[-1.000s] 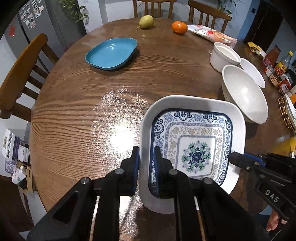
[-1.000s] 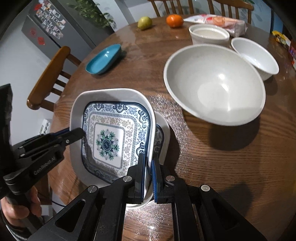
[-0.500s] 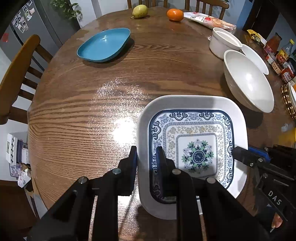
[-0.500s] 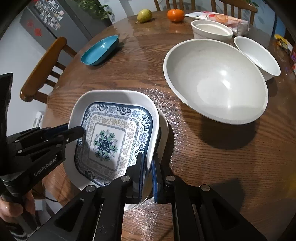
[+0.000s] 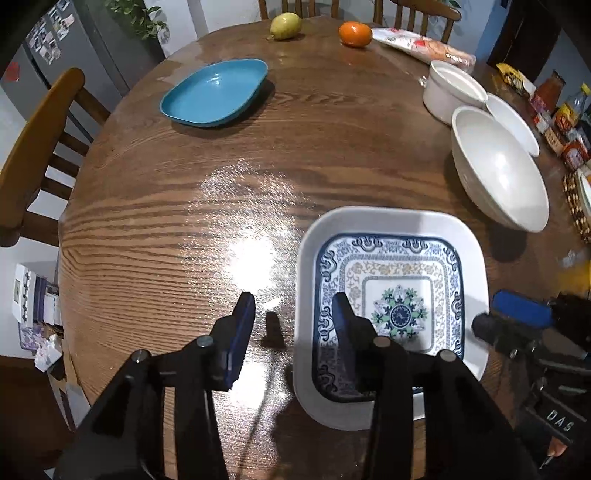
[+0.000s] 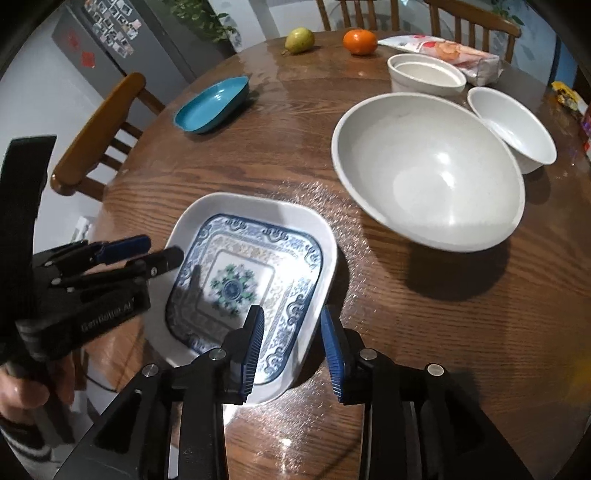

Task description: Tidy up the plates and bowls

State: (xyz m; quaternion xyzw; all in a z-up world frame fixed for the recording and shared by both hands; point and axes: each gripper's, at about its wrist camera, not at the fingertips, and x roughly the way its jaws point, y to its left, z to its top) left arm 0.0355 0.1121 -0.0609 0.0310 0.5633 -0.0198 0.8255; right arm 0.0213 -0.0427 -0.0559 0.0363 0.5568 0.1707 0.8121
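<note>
Now that both sets of jaws have just been opening, the plate [image 5: 391, 314] lies released and flat on the table [image 5: 221, 184], no longer clamped at either edge.

Left hand-held gripper [image 5: 291, 314]: jaws partly open, holding nothing; the plate's left rim sits between the fingers, untouched, one finger over the bare table and the other over the plate's well.

Right hand-held gripper [image 6: 291, 350]: jaws partly open, holding nothing; it straddles the plate's [image 6: 251, 280] right rim, with no pad pressing on it.

Judgement: the placing step looks done. An earlier view showed a second patterned plate beneath; it is hidden now, so this plate probably sits nested on it.

Plate: square with rounded corners, white rim, blue-patterned well facing up. No clear long axis; its sides run roughly parallel to the left hand-held gripper's fingers, and skewed to the right one's.

Beyond the right hand-held gripper, ahead and to its right: large bowl [image 6: 428, 170], tilted, apart from the plate. Behind it a small bowl [image 6: 513, 125], apparently touching it, and a white dish [image 6: 424, 75].

Well ahead of the left hand-held gripper: blue dish [image 5: 214, 92], alone.

Far edge: pear [image 5: 284, 25], orange [image 5: 354, 34].
</note>
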